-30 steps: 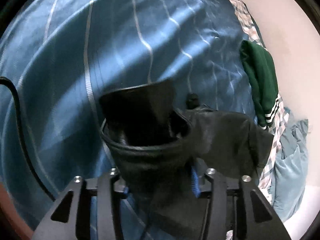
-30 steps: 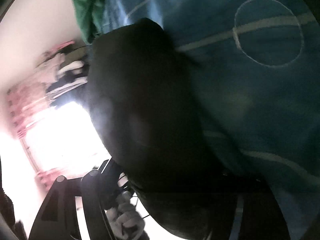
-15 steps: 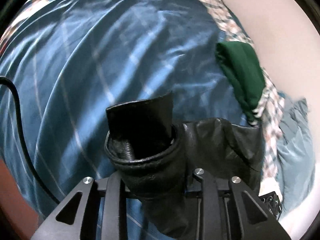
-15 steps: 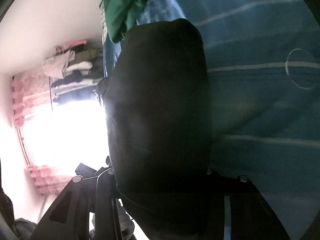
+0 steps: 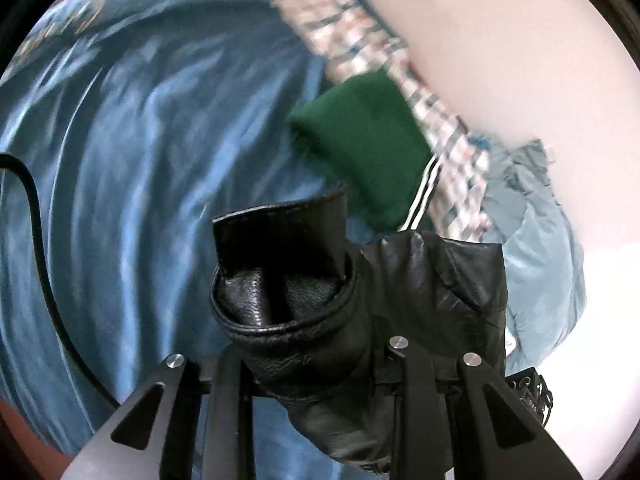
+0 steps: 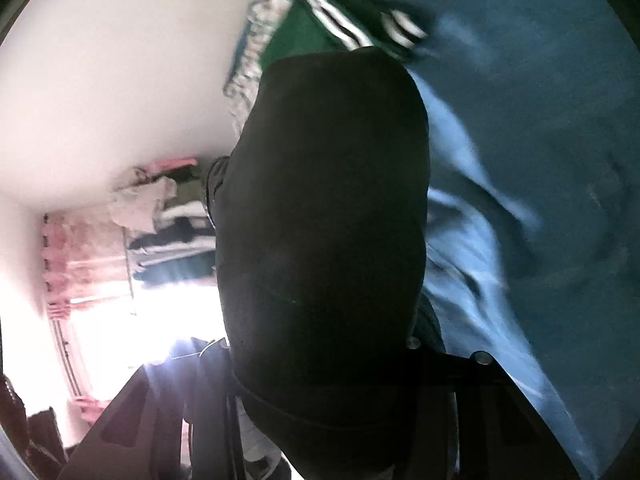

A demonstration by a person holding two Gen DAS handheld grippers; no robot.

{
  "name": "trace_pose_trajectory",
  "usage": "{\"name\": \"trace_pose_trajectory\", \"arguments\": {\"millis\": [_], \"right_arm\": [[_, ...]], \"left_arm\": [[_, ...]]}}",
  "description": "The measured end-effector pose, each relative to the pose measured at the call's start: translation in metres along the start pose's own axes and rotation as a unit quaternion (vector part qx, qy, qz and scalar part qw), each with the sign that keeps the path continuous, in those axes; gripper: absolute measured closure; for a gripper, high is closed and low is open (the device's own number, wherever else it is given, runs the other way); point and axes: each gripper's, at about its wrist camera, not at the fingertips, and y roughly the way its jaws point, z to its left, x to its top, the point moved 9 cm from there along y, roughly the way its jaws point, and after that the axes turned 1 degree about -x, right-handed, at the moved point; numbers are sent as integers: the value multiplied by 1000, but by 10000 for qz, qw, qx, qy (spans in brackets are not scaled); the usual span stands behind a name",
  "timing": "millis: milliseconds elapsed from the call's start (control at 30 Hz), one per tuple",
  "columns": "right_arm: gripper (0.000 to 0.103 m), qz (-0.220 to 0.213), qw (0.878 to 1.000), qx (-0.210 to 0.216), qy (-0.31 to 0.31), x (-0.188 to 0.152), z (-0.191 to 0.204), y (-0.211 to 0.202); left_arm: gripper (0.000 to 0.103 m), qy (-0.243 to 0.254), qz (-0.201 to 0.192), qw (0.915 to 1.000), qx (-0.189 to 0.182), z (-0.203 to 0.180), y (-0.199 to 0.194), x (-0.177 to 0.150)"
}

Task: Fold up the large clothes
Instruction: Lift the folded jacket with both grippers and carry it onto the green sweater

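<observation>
A black leather garment (image 5: 320, 312) is bunched between the fingers of my left gripper (image 5: 316, 384), which is shut on it and holds it above the blue bed cover (image 5: 132, 184). In the right wrist view the same black garment (image 6: 324, 232) fills the middle and hides the fingertips of my right gripper (image 6: 320, 392), which is shut on it. A folded green garment with white stripes (image 5: 368, 148) lies on the bed beyond, near the wall; it also shows in the right wrist view (image 6: 320, 28).
A checked sheet (image 5: 400, 60) runs along the pale wall (image 5: 520, 60). A light blue bundle (image 5: 536, 248) lies at the right. A black cable (image 5: 36, 232) crosses the left. A clothes rack (image 6: 168, 216) and bright window (image 6: 140, 328) show at the left.
Both grippers have swung with the black garment toward the wall. The green garment and checked sheet have come closer to centre in both views.
</observation>
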Motion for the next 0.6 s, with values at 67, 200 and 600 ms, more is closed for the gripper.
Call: {"name": "trace_pose_trajectory", "arguments": {"millis": [67, 200, 600], "right_arm": [[61, -65, 9998, 135, -126, 33, 28, 16], [61, -65, 9978, 461, -468, 120, 80, 45], [61, 552, 9961, 407, -561, 396, 82, 219]], "left_arm": [[79, 52, -203, 9997, -89, -19, 7, 42], [79, 120, -681, 9974, -219, -53, 34, 123], [79, 154, -1056, 9943, 55, -69, 212, 267]]}}
